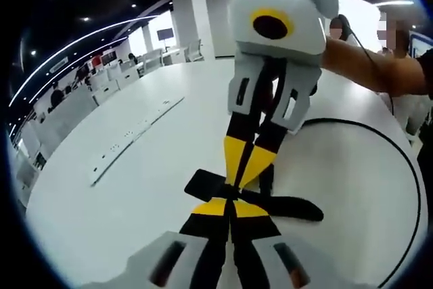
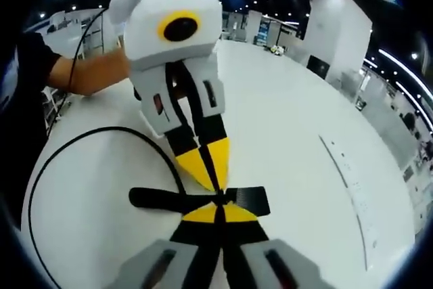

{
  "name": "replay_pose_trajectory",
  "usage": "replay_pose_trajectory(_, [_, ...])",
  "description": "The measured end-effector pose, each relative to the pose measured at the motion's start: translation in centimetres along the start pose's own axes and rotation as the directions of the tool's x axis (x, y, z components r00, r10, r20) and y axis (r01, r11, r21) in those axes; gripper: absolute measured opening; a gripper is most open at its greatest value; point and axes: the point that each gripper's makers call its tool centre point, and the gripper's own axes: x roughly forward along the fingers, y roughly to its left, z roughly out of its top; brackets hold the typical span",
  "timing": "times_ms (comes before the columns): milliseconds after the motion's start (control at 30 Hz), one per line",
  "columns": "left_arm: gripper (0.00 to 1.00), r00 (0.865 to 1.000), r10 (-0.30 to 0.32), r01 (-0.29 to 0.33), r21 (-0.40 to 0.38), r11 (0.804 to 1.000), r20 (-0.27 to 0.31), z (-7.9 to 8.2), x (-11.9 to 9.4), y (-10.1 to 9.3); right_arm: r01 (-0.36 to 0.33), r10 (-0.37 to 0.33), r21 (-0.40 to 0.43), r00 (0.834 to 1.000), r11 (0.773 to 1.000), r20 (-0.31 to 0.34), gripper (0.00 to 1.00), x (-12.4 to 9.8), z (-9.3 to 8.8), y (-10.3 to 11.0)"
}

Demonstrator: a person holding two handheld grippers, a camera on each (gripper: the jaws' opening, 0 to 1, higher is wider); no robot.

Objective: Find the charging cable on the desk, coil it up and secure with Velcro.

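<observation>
2 closed grippers, left gripper (image 1: 233, 197) and right gripper (image 2: 218, 201), pinching Velcro strap (image 2: 162, 199)

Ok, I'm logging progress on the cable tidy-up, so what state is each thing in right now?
Left gripper: shut on the Velcro strap.
Right gripper: shut on the Velcro strap.
Velcro strap: flat on the table, unfastened, pinched by both grippers at one spot.
Charging cable: lying loose in one wide loop, not coiled up.
White table: bears the strap and cable.
</observation>
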Motion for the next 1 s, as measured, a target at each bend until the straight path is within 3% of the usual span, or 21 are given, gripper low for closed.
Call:
replay_pose_trajectory(200, [0.02, 1.0, 0.001, -0.001, 0.005, 1.0, -0.005, 0.0, -0.1, 0.3, 0.001, -0.003, 0.037, 0.999, 0.999, 0.054, 0.04, -1.8, 0.6, 0.0])
replay_pose_trajectory(400, [0.02, 1.0, 0.001, -0.001, 0.005, 1.0, -0.007, 0.0, -0.1, 0.4, -0.044, 0.043, 0.024, 0.998, 0.999, 0.038, 0.19, -1.7, 0.0, 1.5])
replay_pose_trajectory(567, [0.02, 1.0, 0.002, -0.002, 0.004, 1.0, -0.01, 0.0, -0.1, 0.5, -0.043, 0.042, -0.015, 0.999, 0.999, -0.019, 0.16, -1.0, -1.2, 2.0])
replay_pose_trajectory(733, [0.03, 1.0, 0.001, -0.001, -0.002, 1.0, -0.005, 0.0, -0.1, 0.6, -0.029, 0.029, -0.028, 0.999, 0.999, -0.026, 0.15, -1.0, -1.3, 1.9])
replay_pose_trajectory(1000, [0.03, 1.0, -0.004, 0.004, -0.005, 1.0, -0.007, 0.1, 0.0, 0.4, 0.021, -0.02, 0.033, 0.999, 0.999, -0.036, 0.15, -1.4, -1.6, 1.4])
